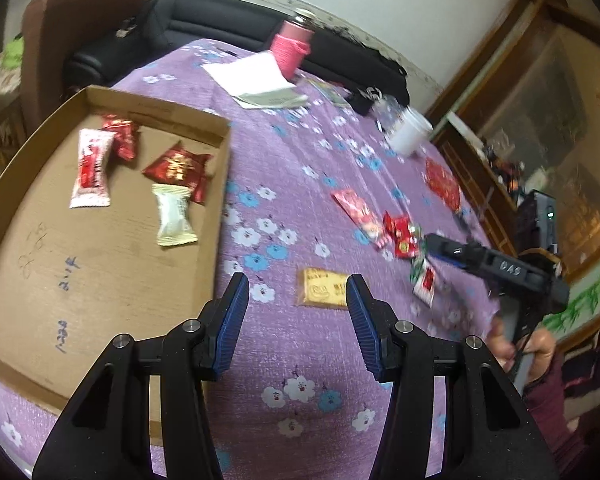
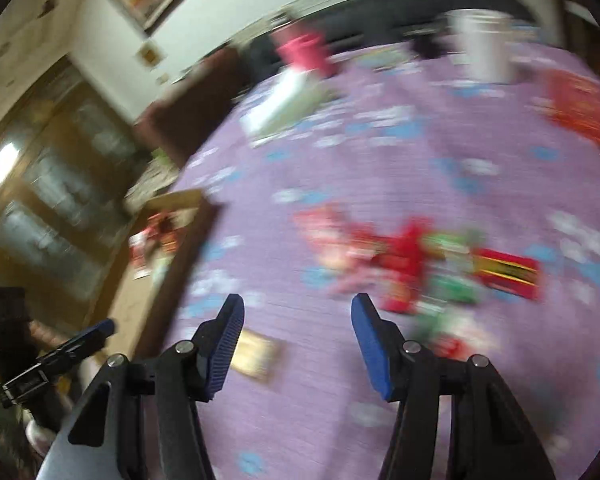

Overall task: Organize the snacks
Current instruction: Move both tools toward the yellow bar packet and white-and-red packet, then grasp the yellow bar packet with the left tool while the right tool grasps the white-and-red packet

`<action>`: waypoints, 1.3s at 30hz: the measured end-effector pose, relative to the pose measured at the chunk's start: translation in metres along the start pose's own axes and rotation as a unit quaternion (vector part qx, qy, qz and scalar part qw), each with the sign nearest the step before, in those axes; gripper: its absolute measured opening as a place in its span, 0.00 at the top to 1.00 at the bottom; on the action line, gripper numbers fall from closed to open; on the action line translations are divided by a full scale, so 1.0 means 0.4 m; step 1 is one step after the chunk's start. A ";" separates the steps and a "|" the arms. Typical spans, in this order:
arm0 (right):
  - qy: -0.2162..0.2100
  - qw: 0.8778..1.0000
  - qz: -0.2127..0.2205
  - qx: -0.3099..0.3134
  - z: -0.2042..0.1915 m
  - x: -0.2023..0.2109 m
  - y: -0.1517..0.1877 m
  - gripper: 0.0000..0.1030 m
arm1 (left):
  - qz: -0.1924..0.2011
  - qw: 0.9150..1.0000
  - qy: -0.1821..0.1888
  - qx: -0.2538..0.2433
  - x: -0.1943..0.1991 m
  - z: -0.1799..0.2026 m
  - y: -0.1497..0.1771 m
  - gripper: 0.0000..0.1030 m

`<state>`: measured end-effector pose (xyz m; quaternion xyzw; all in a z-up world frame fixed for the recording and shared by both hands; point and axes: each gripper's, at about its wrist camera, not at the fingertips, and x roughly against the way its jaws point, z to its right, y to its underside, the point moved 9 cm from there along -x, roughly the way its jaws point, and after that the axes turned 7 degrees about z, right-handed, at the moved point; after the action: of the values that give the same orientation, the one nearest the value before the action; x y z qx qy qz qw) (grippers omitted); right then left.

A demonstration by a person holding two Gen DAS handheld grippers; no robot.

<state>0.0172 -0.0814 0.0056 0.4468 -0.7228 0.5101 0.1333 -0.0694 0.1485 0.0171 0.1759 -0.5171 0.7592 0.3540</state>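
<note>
On the bench, snack: a flat gold packet [image 1: 323, 288] is lying just ahead of the left claw [image 1: 298, 296], beside the cardboard tray [image 1: 100, 280].
Handling: it is looking light, thin and crinkly, likely slippery; pinching across a short edge seems safest.
Other snacks: a red and green heap [image 1: 404, 240] is waiting further right; four packets are sitting in the tray.
Left claw: it is hovering low with jaws wide, nothing between them.
Right claw [image 2: 298, 310]: it is gaping wide and empty, aiming at the heap; its view is blurring.
</note>
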 end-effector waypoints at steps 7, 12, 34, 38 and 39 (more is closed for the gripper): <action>0.070 0.996 0.004 -0.052 0.112 0.072 0.091 0.42 | -0.025 0.987 -0.010 -0.159 -0.077 0.134 0.038 0.52; 0.125 0.991 -0.004 -0.052 0.135 0.034 0.092 0.42 | -0.038 0.959 -0.026 -0.280 -0.163 0.196 0.038 0.52; 0.174 0.984 -0.032 0.026 0.198 0.043 0.092 0.78 | -0.176 0.920 0.068 -0.343 -0.209 0.253 0.197 0.51; 0.122 0.992 -0.027 -0.025 0.186 0.045 0.092 0.52 | -0.117 0.926 0.030 -0.357 -0.190 0.228 0.119 0.51; 0.116 0.992 -0.024 -0.031 0.180 0.042 0.090 0.48 | -0.110 0.922 0.010 -0.370 -0.200 0.211 0.098 0.51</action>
<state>-0.0015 -0.1486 -0.0378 0.3976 -0.7069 0.5324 0.2422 -0.0508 0.0349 -0.0256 0.0804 -0.7352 0.4715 0.4803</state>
